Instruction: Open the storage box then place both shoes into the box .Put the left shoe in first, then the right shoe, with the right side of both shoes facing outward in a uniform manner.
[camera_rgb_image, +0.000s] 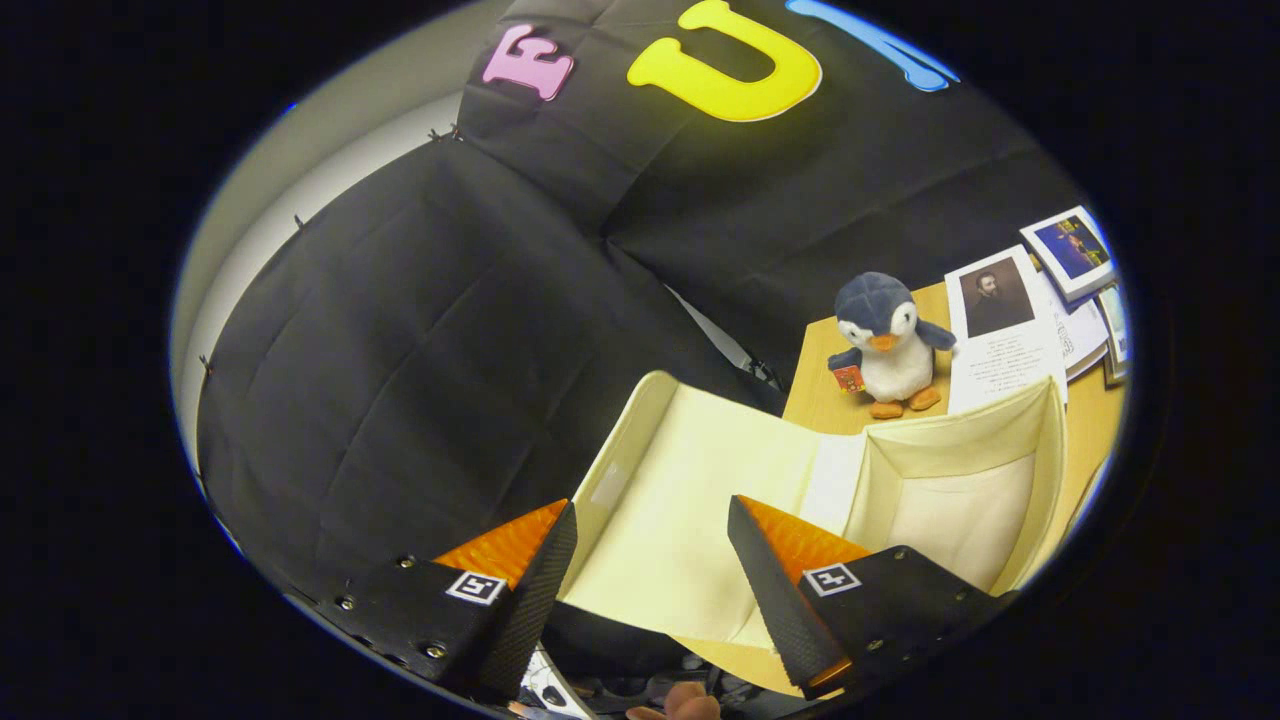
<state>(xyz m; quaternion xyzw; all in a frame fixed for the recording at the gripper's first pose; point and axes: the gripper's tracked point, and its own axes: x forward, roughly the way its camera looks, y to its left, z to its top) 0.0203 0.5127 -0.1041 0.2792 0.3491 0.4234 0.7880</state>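
The cream storage box (960, 500) stands open on the wooden table, its inside bare. Its lid (690, 490) is swung back and lies spread out, reaching between and just ahead of my fingers. My gripper (650, 520) hovers above the lid, open, with a wide gap between the fingertips and nothing pressed between them. Both fingers are apart from the lid as far as I can tell. Dark shapes, perhaps shoes, lie below the fingers, too cut off to tell.
A plush penguin (888, 345) stands on the table (820, 395) just beyond the box. Printed sheets and pictures (1010, 330) lie beside it. Black cloth walls the booth behind. A fingertip of a hand (685, 703) shows beneath the gripper.
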